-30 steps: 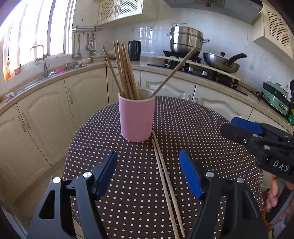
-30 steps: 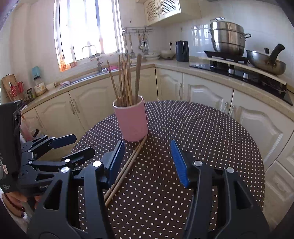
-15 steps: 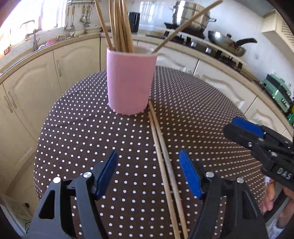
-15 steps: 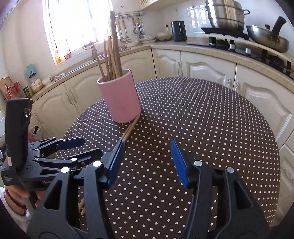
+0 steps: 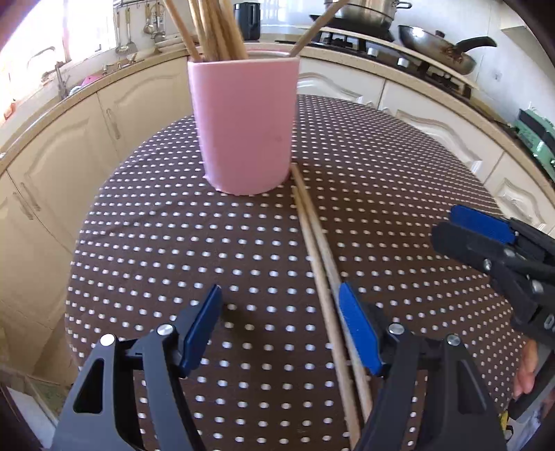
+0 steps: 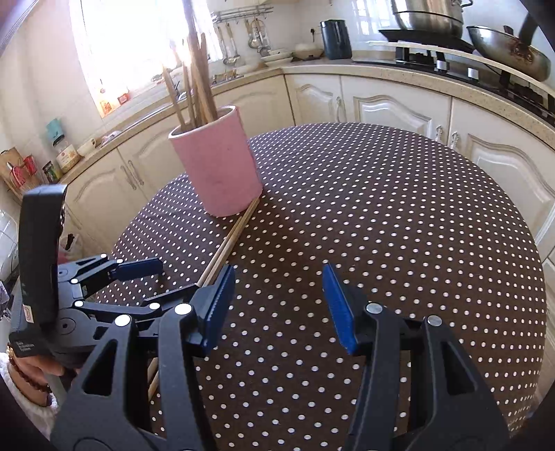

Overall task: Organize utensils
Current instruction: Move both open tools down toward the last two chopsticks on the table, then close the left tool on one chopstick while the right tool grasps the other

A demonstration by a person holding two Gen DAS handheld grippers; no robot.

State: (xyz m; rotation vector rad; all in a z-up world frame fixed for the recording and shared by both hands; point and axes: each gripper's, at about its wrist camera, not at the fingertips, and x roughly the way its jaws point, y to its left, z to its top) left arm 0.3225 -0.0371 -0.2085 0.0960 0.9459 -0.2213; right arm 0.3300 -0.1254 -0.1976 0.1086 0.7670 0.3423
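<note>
pink and upright, the cup (image 5: 244,125) stands toward the far side of the round surface (image 5: 399,180), which wears a brown cloth with white dots. a bundle of wooden chopsticks (image 5: 211,27) stands in the cup, one leaning off to the right away from the rest. two more chopsticks, the loose pair (image 5: 321,256), lie flat side by side on the cloth, their far ends touching the foot of the cup and their length running back toward the person.

the left gripper (image 5: 279,328) hovers low over the near part of the surface with its blue-padded fingers (image 5: 357,333) apart and nothing between the pads; the loose pair passes just inside the right-hand finger. the right gripper (image 6: 277,305) also has its fingers apart and empty, over bare cloth just to the right of the loose pair. each gripper shows at the edge of the other's view.

beyond the surface, cream cabinets (image 6: 381,107) curve under a countertop, with a pan (image 5: 437,52) and a steel pot (image 6: 430,15) on the stove.
</note>
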